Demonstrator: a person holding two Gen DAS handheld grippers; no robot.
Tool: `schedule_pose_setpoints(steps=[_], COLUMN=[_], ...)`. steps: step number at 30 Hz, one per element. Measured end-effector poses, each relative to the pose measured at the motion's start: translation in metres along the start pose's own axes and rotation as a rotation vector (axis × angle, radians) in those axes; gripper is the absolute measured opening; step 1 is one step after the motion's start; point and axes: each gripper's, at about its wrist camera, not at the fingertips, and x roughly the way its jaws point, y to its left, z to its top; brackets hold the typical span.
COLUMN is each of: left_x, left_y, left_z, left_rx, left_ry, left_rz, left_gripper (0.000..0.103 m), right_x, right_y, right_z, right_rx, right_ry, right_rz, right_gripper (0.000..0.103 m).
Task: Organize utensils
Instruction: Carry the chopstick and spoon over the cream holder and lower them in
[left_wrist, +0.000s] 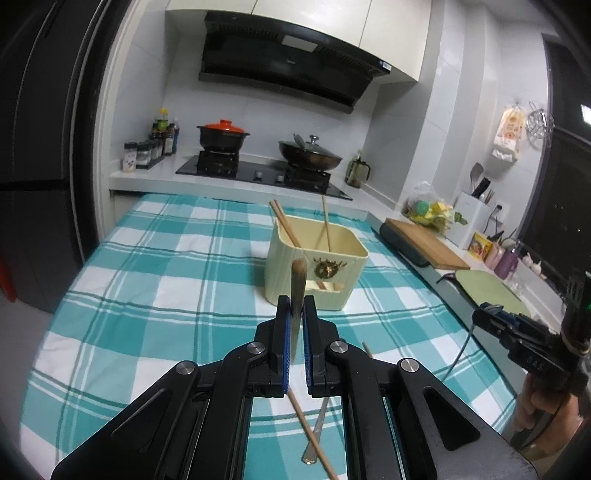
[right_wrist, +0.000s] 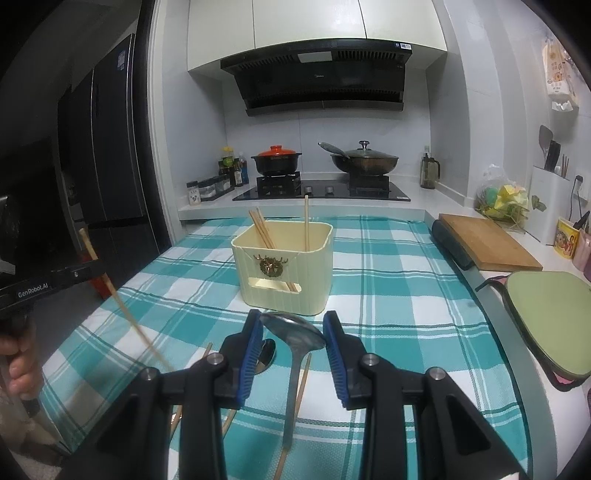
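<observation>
Two tools over teal checked tablecloth (left_wrist: 155, 266) by kitchen hob (right_wrist: 321, 190): left (left_wrist: 297, 306) pinching chopstick (left_wrist: 297, 291), right (right_wrist: 293, 332) gripping spoon (right_wrist: 293, 332)

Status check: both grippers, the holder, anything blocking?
Left gripper shut on chopstick. Right gripper holds spoon. Cream holder ahead, three chopsticks inside. Path clear.

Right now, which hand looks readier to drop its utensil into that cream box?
Probably left: the left gripper already clamps a chopstick pointing toward the cream box. The right gripper merely brackets its spoon.
</observation>
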Motion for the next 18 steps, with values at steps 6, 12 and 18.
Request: schedule_pose_setpoints(steps=[6, 12, 18], left_x=[0.0, 0.003, 0.002], left_y=[0.001, -0.002, -0.009], left_z=[0.002, 0.003, 0.021], left_rx=[-0.002, 0.011, 0.045], left_ry=[-0.004, 0.009, 0.008], left_rz=[0.008, 0.006, -0.007], left_gripper=[0.004, 0.004, 0.004], right_x=[-0.001, -0.001, 0.0], right_y=[0.001, 0.001, 0.0], right_z=[0.002, 0.005, 0.018], right_rx=[-0.003, -0.005, -0.018], right_ry=[-0.006, -0.007, -0.014], right_rz=[0.002, 0.004, 0.012], right_gripper=[0.034, 0.034, 0.034])
